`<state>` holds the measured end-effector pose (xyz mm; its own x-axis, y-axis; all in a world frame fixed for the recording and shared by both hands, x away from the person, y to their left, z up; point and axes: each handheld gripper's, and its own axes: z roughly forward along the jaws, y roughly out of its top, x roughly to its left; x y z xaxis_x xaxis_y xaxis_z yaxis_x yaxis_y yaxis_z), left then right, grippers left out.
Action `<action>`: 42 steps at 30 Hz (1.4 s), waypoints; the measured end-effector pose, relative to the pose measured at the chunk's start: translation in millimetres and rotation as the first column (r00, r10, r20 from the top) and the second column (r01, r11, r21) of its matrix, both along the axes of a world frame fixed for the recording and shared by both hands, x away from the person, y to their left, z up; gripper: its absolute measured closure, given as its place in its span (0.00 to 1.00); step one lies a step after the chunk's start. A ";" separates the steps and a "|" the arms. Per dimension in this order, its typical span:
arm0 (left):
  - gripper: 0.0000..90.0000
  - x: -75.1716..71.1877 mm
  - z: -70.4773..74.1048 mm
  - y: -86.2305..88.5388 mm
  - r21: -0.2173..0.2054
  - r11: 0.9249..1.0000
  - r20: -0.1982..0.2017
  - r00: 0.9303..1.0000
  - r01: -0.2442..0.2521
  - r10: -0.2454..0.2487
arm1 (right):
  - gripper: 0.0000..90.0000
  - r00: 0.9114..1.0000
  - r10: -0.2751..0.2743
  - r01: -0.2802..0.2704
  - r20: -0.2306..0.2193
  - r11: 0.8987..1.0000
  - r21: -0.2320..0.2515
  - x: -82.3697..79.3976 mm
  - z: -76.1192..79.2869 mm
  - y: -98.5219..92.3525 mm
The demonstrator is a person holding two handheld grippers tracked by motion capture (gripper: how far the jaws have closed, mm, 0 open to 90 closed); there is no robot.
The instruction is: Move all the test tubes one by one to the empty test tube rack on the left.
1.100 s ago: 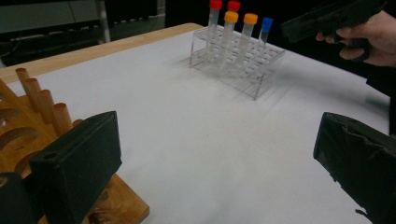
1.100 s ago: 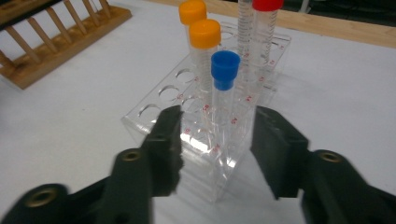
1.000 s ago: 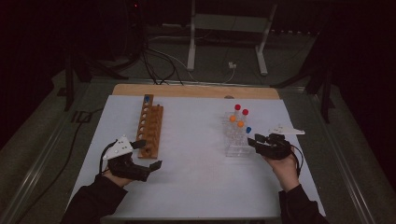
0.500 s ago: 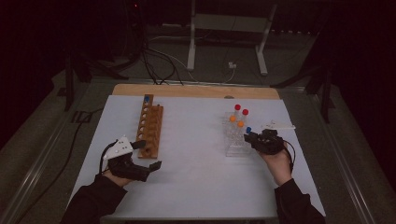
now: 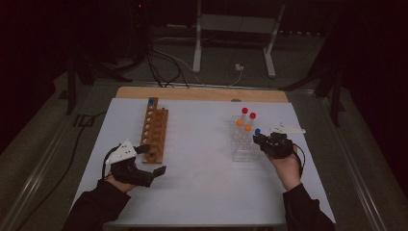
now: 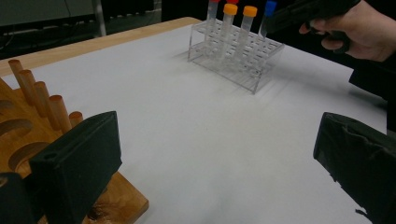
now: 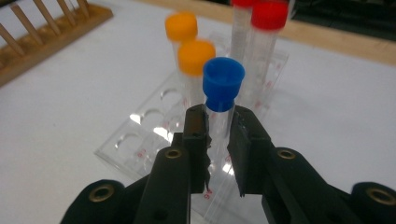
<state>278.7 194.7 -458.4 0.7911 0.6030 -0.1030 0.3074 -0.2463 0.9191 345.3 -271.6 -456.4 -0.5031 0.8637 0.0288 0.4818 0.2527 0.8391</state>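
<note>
The right tongs [image 7: 217, 140] have just clenched on the blue-capped clear plastic tube [image 7: 222, 100] standing in the clear acrylic rack [image 7: 140, 140] on the bench; lift straight up, while the released left tongs [image 5: 150, 160] wait by the wooden peg rack [image 5: 155, 130].

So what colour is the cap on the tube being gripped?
Blue cap, clearest in the right gripper view.
</note>
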 end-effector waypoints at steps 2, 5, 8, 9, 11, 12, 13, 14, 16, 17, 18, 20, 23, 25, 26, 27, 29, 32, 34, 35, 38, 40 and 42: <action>0.02 -0.1 0.5 -0.1 -0.003 1.000 -0.001 1.000 0.001 -0.001 | 0.86 1.000 0.000 -0.001 0.025 1.000 0.008 -2.9 6.3 -1.3; 0.02 -0.4 1.0 -0.5 -0.002 1.000 -0.001 1.000 0.006 -0.006 | 0.86 0.998 0.001 -0.002 0.061 1.000 0.016 -7.8 15.8 -2.9; 0.02 -0.6 1.8 -0.9 -0.003 1.000 -0.004 1.000 0.010 -0.010 | 0.86 0.996 0.004 -0.006 0.090 1.000 0.018 -13.1 25.3 -3.1; 0.02 -0.5 2.0 -1.3 -0.005 1.000 -0.006 1.000 0.012 -0.012 | 0.86 0.995 0.007 -0.009 0.098 1.000 0.018 -14.9 28.3 -3.0; 0.02 -0.4 2.3 -1.8 -0.005 1.000 -0.005 1.000 0.015 -0.015 | 0.86 0.993 0.013 -0.015 0.115 1.000 0.015 -18.6 33.9 -2.2; 0.02 -0.3 2.6 -2.0 -0.004 1.000 -0.005 1.000 0.018 -0.018 | 0.86 0.993 0.017 -0.019 0.121 1.000 0.018 -20.2 36.4 -1.6; 0.02 0.0 3.0 -2.5 -0.003 1.000 -0.007 1.000 0.020 -0.020 | 0.86 0.992 0.021 -0.024 0.126 1.000 0.020 -21.8 38.8 -0.8; 0.02 0.3 3.3 -2.9 -0.006 1.000 -0.008 1.000 0.026 -0.026 | 0.86 0.991 0.030 -0.033 0.128 0.999 0.023 -23.5 40.9 0.4; 0.02 0.9 4.1 -4.1 -0.004 1.000 -0.010 0.999 0.031 -0.031 | 0.86 0.990 0.048 -0.051 0.134 0.998 0.023 -26.6 44.3 4.1; 0.02 1.1 4.4 -4.9 -0.008 0.999 -0.012 0.999 0.036 -0.036 | 0.86 0.989 0.059 -0.063 0.134 0.998 0.026 -28.1 45.7 6.2; 0.02 1.3 4.9 -5.9 -0.005 0.999 -0.010 0.999 0.038 -0.038 | 0.86 0.988 0.069 -0.074 0.135 0.997 0.027 -29.5 46.7 8.8; 0.02 1.8 6.1 -7.8 -0.005 0.999 -0.016 0.999 0.050 -0.050 | 0.86 0.986 0.092 -0.097 0.136 0.995 0.030 -32.3 48.1 14.3; 0.02 2.2 7.7 -11.2 0.000 0.998 -0.018 0.998 0.068 -0.068 | 0.86 0.982 0.129 -0.135 0.137 0.990 0.035 -36.5 49.5 23.9; 0.02 2.7 8.4 -13.4 -0.003 0.997 -0.025 0.997 0.079 -0.079 | 0.86 0.979 0.155 -0.161 0.134 0.986 0.032 -39.3 49.8 30.8; 0.02 3.3 8.6 -14.4 -0.007 0.996 -0.029 0.996 0.084 -0.084 | 0.86 0.977 0.168 -0.174 0.134 0.984 0.037 -40.7 49.6 34.1; 0.02 3.5 8.7 -15.6 -0.007 0.996 -0.030 0.996 0.085 -0.085 | 0.86 0.975 0.182 -0.188 0.129 0.981 0.039 -42.2 49.3 37.8; 0.02 4.6 9.1 -17.7 -0.005 0.995 -0.037 0.995 0.097 -0.097 | 0.86 0.971 0.204 -0.210 0.127 0.977 0.032 -45.0 48.0 45.0; 0.02 6.1 10.2 -21.3 -0.009 0.994 -0.042 0.993 0.109 -0.109 | 0.86 0.964 0.239 -0.243 0.118 0.970 0.027 -48.3 45.7 54.4; 0.02 7.8 11.5 -23.8 -0.015 0.993 -0.047 0.992 0.119 -0.119 | 0.86 0.960 0.256 -0.261 0.109 0.965 0.032 -50.2 43.5 60.4; 0.02 8.8 12.2 -25.4 -0.017 0.993 -0.048 0.992 0.120 -0.121 | 0.86 0.958 0.267 -0.271 0.105 0.962 0.027 -50.9 42.2 63.3; 0.02 11.4 14.6 -30.9 -0.012 0.990 -0.049 0.989 0.139 -0.139 | 0.86 0.952 0.293 -0.296 0.092 0.955 0.022 -53.0 37.7 71.7; 0.02 12.4 16.2 -35.3 -0.011 0.988 -0.050 0.987 0.155 -0.156 | 0.86 0.948 0.308 -0.311 0.082 0.950 0.021 -54.7 35.3 76.5; 0.02 13.5 18.1 -39.3 -0.009 0.986 -0.049 0.985 0.167 -0.167 | 0.86 0.943 0.324 -0.326 0.076 0.945 0.019 -56.3 33.1 81.2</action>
